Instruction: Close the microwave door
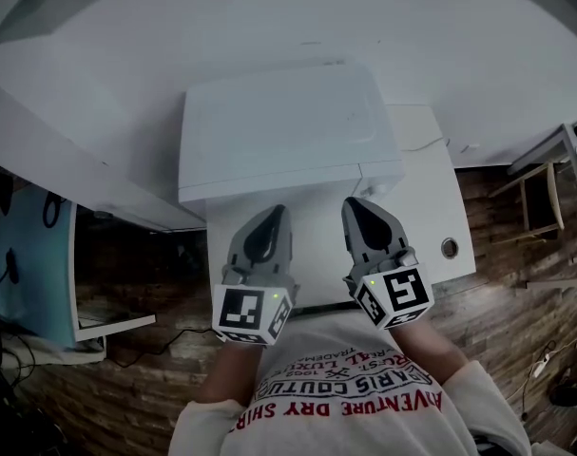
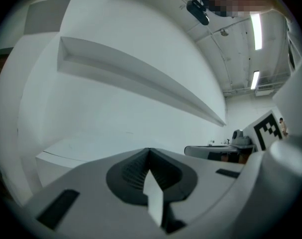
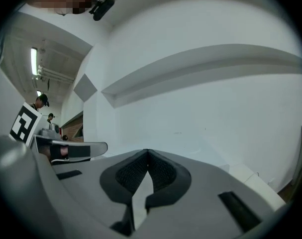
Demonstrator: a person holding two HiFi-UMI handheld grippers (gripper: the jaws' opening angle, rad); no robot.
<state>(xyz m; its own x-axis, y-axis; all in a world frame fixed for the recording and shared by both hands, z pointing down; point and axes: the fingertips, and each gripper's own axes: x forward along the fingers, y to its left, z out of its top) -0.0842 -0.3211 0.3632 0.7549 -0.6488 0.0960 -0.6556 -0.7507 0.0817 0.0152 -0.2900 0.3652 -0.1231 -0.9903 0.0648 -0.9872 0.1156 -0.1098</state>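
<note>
You held both grippers low before your chest, side by side and a little apart, over the near part of the white counter (image 1: 431, 226). Your left gripper (image 1: 272, 215) had its jaws pressed together, tips meeting, with nothing between them. Your right gripper (image 1: 356, 204) was the same, pads closed on each other and empty. The white microwave (image 1: 278, 131) stood on the counter straight ahead of both pairs of jaws, just beyond their tips, and neither gripper touched it. Only its top showed from above, so you could not tell how its door stood. Each gripper's own view looked past its closed jaws at a white wall crossed by a long white ledge (image 3: 205, 66). A small round hole (image 1: 449, 248) in the counter lay to the right of the right jaws.
</note>
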